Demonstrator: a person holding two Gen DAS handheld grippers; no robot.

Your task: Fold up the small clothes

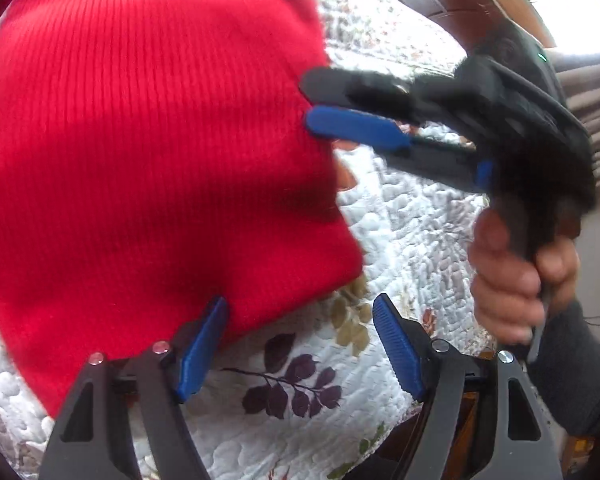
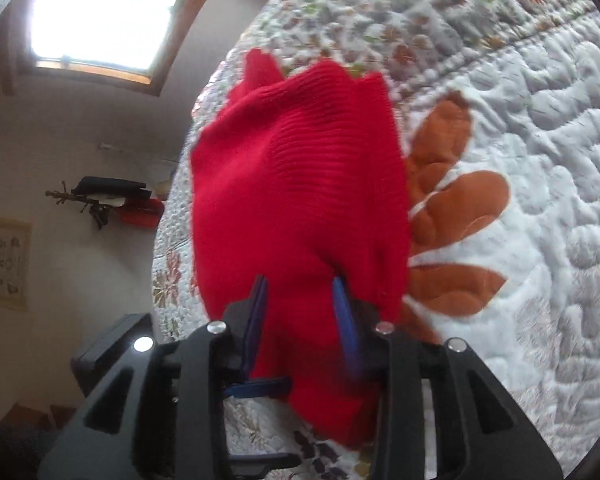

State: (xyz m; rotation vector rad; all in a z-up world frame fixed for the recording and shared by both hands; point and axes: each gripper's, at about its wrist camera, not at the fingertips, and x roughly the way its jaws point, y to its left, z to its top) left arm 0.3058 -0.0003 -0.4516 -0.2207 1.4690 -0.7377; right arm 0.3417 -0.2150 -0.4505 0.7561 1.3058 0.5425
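- While the red knit garment (image 1: 140, 152) hangs lifted above the floral quilted bedspread (image 1: 412, 240), the right gripper (image 1: 320, 108) is clamped on its edge, blue pads pinching the fabric.
- The left gripper (image 1: 300, 344) stands with jaws spread wide; one pad touches the garment's lower edge, but nothing is held.
- Judgement: the step is best served by closing the left gripper on a matching corner before laying the piece flat, keeping the edge taut so the fold lands square.
- In the right wrist view the knit bunches between the fingers (image 2: 342, 312), masking the tips.
- The garment's type cannot be told; its upper and left portions are cut off.
- Motion blur softens the right gripper and the person's hand (image 1: 516, 276).
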